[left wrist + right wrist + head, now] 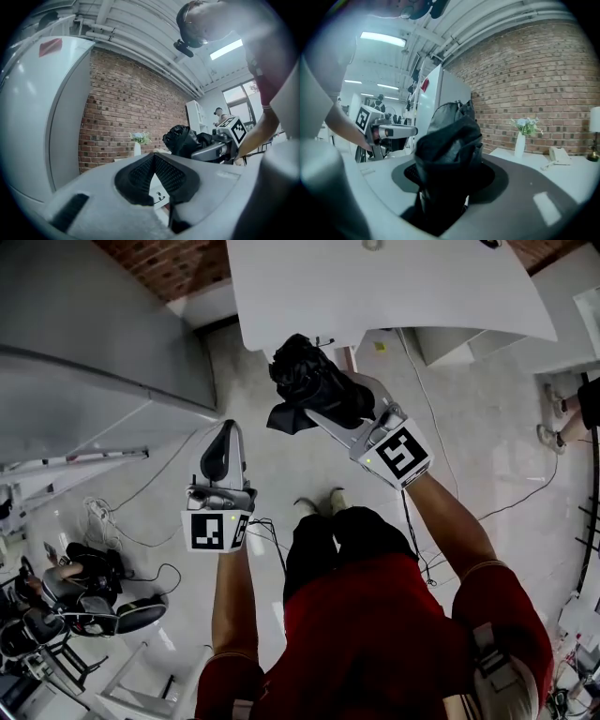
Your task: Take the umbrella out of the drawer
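Right hand-held gripper (330, 411) tight around black folded umbrella (300, 377); left hand-held gripper (217, 452) empty, jaws together, beside it

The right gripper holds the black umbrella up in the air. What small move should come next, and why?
Probably carry the umbrella forward and lower it onto the white table. The right gripper is shut on it high above the floor, no drawer is in view, and the table ahead has bare space. The left gripper is shut and empty.

Black bunched umbrella (305, 376) between the right gripper's (336, 413) jaws, left gripper (223, 442) alongside, pale floor (281, 479) below.
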`<act>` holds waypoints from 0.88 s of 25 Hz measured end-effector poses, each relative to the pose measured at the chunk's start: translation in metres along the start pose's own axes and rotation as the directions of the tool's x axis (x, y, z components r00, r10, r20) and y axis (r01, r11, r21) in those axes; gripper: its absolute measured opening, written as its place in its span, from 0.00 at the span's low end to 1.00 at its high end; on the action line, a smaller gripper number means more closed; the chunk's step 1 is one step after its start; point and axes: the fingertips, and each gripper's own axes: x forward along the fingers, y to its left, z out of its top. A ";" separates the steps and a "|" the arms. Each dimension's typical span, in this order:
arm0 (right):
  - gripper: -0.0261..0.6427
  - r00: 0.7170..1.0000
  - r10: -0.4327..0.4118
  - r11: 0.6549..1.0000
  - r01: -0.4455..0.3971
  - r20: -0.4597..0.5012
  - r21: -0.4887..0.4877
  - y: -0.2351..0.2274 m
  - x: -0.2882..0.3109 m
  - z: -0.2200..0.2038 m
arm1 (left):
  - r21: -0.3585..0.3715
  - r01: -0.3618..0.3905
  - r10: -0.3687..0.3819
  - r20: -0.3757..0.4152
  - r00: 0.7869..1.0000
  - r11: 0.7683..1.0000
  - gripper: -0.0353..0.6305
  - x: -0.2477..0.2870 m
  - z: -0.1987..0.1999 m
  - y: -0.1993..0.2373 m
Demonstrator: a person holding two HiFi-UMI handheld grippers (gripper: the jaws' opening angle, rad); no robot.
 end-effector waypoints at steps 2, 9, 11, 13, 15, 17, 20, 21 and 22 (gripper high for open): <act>0.40 1.000 -0.018 0.999 0.018 0.008 0.039 -0.001 -0.017 0.016 | -0.009 0.002 -0.002 0.000 1.000 1.000 0.06 -0.002 0.016 -0.010; 0.40 0.988 -0.097 0.989 0.081 0.124 0.126 0.005 -0.026 0.060 | -0.030 0.022 -0.021 0.037 0.999 0.999 0.06 -0.017 0.046 0.003; 0.40 0.982 -0.107 0.986 0.084 0.157 0.146 0.008 -0.028 0.070 | -0.037 0.026 -0.024 0.052 0.998 0.999 0.06 -0.020 0.053 0.008; 0.40 0.977 -0.108 0.986 0.080 0.186 0.149 0.009 -0.027 0.077 | -0.036 0.033 -0.031 0.063 0.998 0.999 0.06 -0.020 0.058 0.013; 0.40 0.973 -0.110 0.986 0.081 0.205 0.144 0.009 -0.028 0.081 | -0.028 0.043 -0.041 0.068 0.997 0.999 0.06 -0.017 0.062 0.015; 0.40 0.968 -0.119 0.985 0.088 0.220 0.147 0.009 -0.045 0.088 | -0.022 0.058 -0.056 0.073 0.996 0.998 0.06 -0.017 0.071 0.004; 0.40 0.961 -0.145 0.981 0.107 0.235 0.164 0.010 -0.092 0.103 | -0.018 0.082 -0.080 0.084 0.993 0.996 0.06 -0.021 0.096 -0.031; 0.40 0.959 -0.151 0.979 0.111 0.239 0.173 0.011 -0.105 0.108 | -0.016 0.089 -0.088 0.087 0.992 0.996 0.06 -0.023 0.104 -0.041; 0.40 0.958 -0.156 0.977 0.113 0.242 0.181 0.011 -0.115 0.111 | -0.013 0.096 -0.095 0.090 0.991 0.995 0.06 -0.025 0.110 -0.048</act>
